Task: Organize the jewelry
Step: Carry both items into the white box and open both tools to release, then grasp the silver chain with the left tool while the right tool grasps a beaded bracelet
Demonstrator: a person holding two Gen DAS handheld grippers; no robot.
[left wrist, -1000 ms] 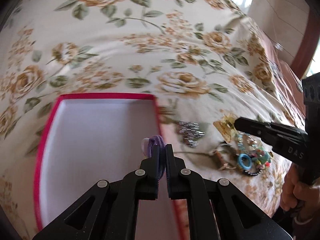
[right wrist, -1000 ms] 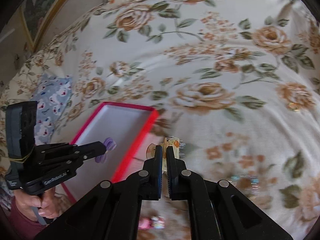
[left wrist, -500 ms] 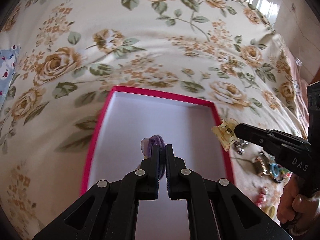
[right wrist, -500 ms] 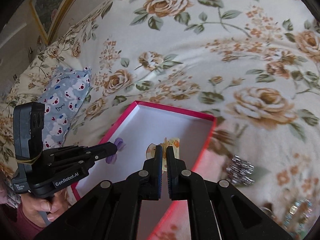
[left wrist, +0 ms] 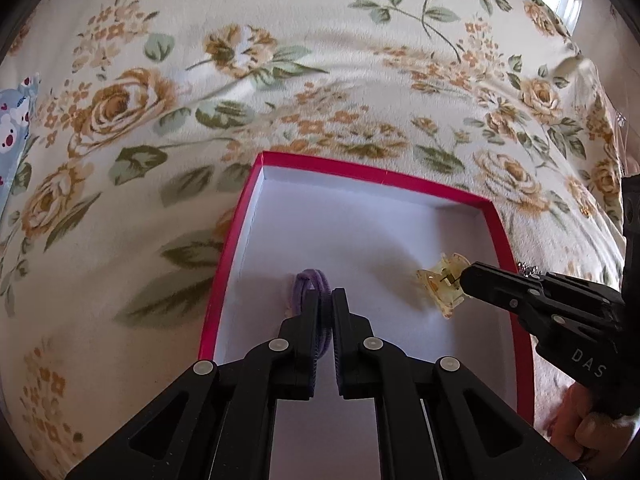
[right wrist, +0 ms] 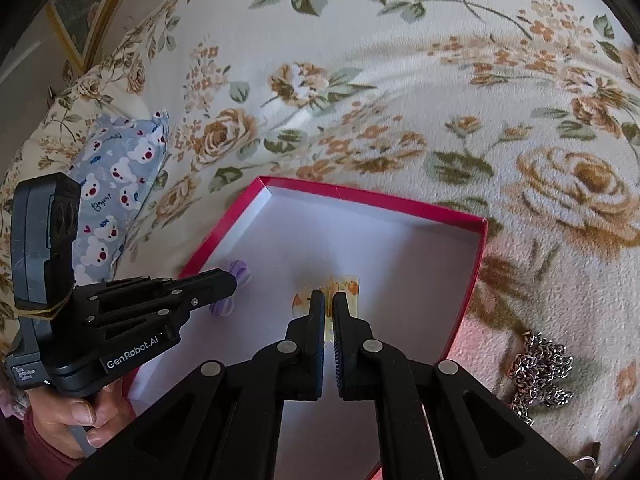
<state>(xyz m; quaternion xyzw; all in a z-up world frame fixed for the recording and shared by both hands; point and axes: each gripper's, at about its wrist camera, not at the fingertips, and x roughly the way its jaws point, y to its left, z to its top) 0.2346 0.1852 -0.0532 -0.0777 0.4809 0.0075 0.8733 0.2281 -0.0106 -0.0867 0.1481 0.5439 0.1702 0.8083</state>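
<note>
Hair tie (left wrist: pixel 310 286): soft, light — my left gripper (left wrist: pixel 326 300) pinches its loop.
Claw clip (right wrist: pixel 344 290): brittle plastic — my right gripper (right wrist: pixel 328 302) clamps it over the red box (right wrist: pixel 376 196).

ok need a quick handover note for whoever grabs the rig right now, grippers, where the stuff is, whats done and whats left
Left gripper: shut on the purple hair tie, held over the left part of the red box.
Right gripper: shut on the yellow hair claw, held over the box's right part.
Done: both pieces carried over the box; nothing lies in it yet.
Left: release both into the box, then fetch the silver chain lying on the floral blanket right of the box.
</note>
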